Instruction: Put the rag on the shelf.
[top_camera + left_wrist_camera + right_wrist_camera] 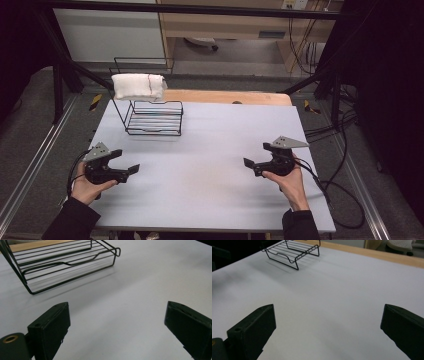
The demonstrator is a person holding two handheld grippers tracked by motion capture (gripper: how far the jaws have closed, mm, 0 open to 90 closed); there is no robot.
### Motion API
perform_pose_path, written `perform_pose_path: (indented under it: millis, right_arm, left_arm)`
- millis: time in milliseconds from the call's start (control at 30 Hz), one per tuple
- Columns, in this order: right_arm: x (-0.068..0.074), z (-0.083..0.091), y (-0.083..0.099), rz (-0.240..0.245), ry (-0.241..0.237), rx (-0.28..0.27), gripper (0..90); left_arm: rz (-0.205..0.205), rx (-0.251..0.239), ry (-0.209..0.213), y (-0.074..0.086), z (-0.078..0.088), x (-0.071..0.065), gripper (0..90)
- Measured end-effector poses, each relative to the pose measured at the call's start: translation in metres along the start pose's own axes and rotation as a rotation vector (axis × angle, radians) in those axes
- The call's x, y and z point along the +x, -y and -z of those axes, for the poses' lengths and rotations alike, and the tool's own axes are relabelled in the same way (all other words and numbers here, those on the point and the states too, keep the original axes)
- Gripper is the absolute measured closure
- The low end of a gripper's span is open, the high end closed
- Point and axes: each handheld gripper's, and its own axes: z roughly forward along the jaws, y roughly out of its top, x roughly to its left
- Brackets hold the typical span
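A black wire rack [152,117] stands at the back left of the white table [215,135]. A folded white cloth [138,86] with a thin red line on it hangs over the rack's raised back rail. A hand holds my left gripper [127,161] near the front left, open with nothing between its jaws. My right gripper [257,154] is held at the front right, also open and empty. The rack's lower shelf [67,262] lies ahead and to the left in the left gripper view. It sits far off at the top of the right gripper view as the rack [292,251].
A wooden strip [225,96] runs along the table's back edge. Black cables [335,190] trail off the right side toward the floor. Dark frame posts [60,60] stand at the back corners, and a metal rail [30,165] runs along the left.
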Motion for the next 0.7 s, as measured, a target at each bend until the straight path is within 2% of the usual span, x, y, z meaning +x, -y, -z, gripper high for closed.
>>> perform_pose_path:
  millis: [367, 533, 700]
  right_arm:
    - [-0.017, 0.016, 0.047, -0.037, 0.014, 0.044, 0.6]
    - [-0.020, 0.023, 0.059, -0.056, 0.023, 0.052, 0.6]
    - [-0.020, 0.025, 0.061, -0.056, 0.026, 0.054, 0.6]
  left_arm:
    - [-0.022, 0.033, 0.018, 0.012, -0.008, -0.003, 7.0]
    - [-0.034, 0.044, 0.025, 0.016, -0.010, -0.005, 7.1]
    - [-0.043, 0.055, 0.029, 0.018, -0.011, -0.006, 7.2]
